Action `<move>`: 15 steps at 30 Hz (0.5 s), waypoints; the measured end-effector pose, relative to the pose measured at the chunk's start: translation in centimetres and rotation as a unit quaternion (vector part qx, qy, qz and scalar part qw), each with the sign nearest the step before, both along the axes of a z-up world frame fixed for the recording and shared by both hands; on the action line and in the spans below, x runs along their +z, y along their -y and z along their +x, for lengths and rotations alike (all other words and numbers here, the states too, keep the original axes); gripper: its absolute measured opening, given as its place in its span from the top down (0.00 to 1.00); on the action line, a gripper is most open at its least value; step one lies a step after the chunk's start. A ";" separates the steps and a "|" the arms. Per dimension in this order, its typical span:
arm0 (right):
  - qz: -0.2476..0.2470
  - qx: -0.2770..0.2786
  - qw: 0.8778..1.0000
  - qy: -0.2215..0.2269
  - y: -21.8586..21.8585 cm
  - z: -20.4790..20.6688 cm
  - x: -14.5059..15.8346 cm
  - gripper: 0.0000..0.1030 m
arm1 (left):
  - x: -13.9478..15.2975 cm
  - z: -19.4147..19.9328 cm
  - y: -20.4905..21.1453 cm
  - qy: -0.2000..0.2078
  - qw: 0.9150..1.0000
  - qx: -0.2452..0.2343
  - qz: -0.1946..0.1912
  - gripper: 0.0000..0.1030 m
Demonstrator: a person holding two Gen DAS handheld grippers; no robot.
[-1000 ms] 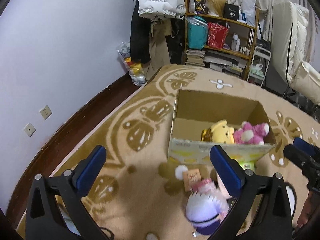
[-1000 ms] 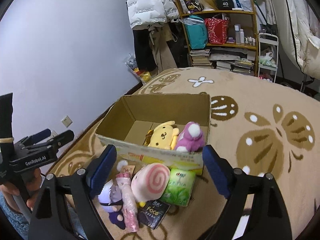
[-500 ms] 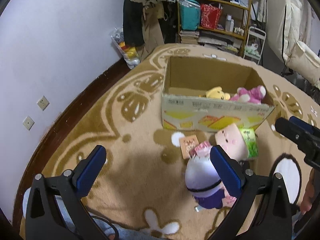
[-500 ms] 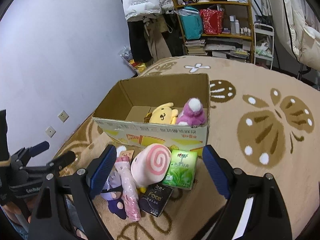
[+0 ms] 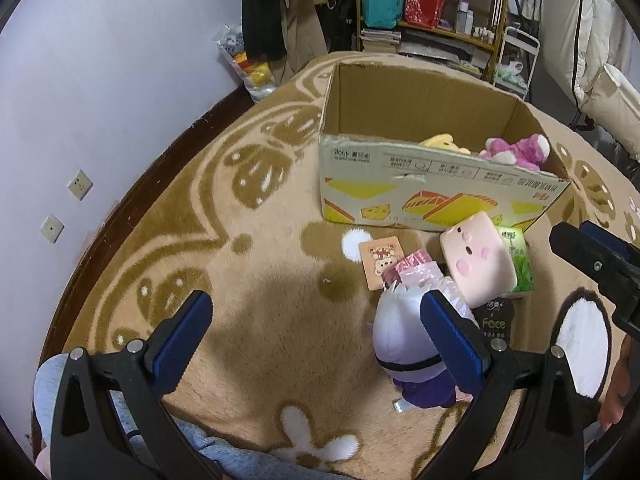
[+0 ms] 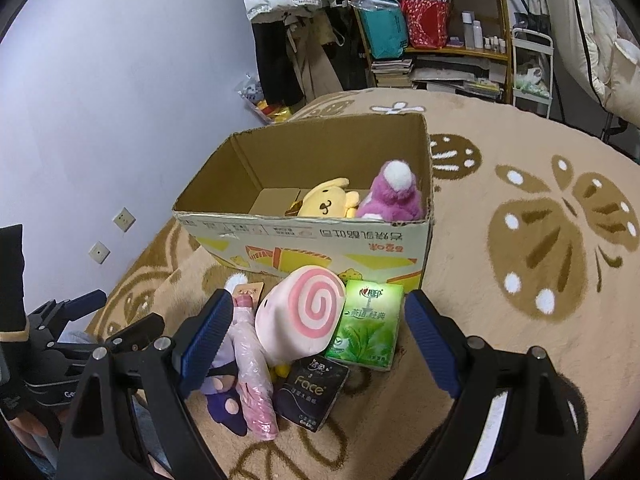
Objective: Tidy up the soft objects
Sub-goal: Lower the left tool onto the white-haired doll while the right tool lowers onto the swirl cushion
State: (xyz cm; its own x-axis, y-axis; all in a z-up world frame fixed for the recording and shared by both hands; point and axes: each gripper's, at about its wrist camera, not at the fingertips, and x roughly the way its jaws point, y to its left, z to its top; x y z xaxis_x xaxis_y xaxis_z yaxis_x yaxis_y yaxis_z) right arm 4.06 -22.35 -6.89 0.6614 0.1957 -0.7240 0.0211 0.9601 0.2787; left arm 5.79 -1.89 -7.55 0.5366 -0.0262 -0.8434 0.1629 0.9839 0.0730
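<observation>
Swirl plush between open right gripper fingers, on rug

I'm over a tan carpet with brown butterfly shapes and white flowers. A pale lilac wall carries two sockets above a dark skirting board. At the far side a wooden shelf unit is crammed with bags, books and bottles, coats hanging beside it
</observation>
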 end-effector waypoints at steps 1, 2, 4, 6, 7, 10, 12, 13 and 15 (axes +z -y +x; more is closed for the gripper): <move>0.001 0.000 1.000 -0.002 0.0 0.1 -0.1 0.11 | -0.2 0.1 0.1 -0.004 1.000 -0.001 0.000 0.00; 0.003 0.001 1.000 -0.003 0.0 0.3 -0.3 0.11 | -0.4 0.2 0.1 -0.007 1.000 -0.001 0.001 0.00; 0.006 0.002 1.000 -0.007 0.1 0.5 -0.6 0.11 | -0.6 0.3 0.2 -0.011 1.000 -0.001 0.004 0.00; 0.009 0.005 1.000 -0.009 0.1 0.8 -0.8 0.11 | -0.8 0.5 0.3 -0.015 1.000 -0.003 0.004 0.00; 0.010 0.009 1.000 -0.010 0.0 1.0 -0.9 0.11 | -1.0 0.5 0.4 -0.018 1.000 -0.005 0.004 0.00; 0.011 0.015 1.000 -0.015 -0.1 1.4 -1.4 0.11 | -1.3 0.6 0.7 -0.023 1.000 -0.012 0.009 0.00; 0.015 0.015 1.000 -0.020 -0.1 1.6 -1.8 0.11 | -1.4 0.7 0.9 -0.026 0.999 -0.018 0.007 0.00; 0.016 0.016 0.999 -0.023 -0.1 1.8 -2.0 0.11 | -1.5 0.7 0.9 -0.028 0.999 -0.020 0.006 0.00; 0.017 0.017 0.999 -0.027 0.0 2.1 -2.3 0.11 | -1.7 0.8 1.0 -0.031 0.999 -0.021 0.006 0.00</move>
